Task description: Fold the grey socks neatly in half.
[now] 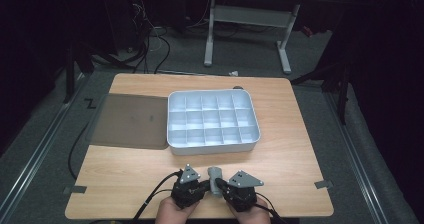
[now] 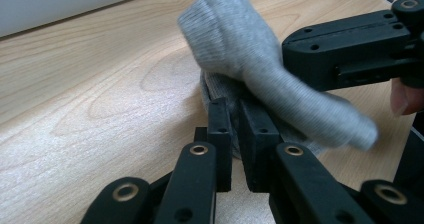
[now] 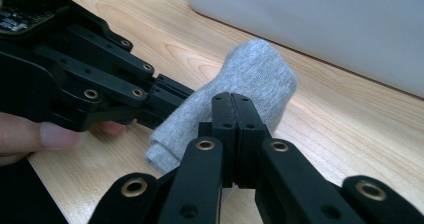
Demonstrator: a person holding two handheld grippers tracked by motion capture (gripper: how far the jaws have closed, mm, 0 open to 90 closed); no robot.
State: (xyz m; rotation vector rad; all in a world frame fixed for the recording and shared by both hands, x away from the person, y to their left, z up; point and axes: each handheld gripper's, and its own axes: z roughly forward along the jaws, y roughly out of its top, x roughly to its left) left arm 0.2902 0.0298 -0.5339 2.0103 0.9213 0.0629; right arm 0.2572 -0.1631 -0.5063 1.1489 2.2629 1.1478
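Light wood-grain table (image 1: 280,149), rounded corners, standing on grey carpet in a dark room; a white-legged desk (image 1: 247,21) and loose cables lie beyond the table's far edge. I take the grey compartment tray (image 1: 172,134) as my landmark: moulded plastic, a grid of small square cells, rounded rim. Just left of the tray, touching it, lies a flat smoky translucent lid (image 1: 127,120).

Near side of the tray, by the table's front edge, I have a grey knit sock (image 3: 260,79), soft, ribbed, rolled into a stubby bundle. My left gripper (image 2: 235,116) is nearly closed, its black jaws pinching a fold at the sock's lower edge. My right gripper (image 3: 233,104) has its jaws pressed together on the fabric from the other side.
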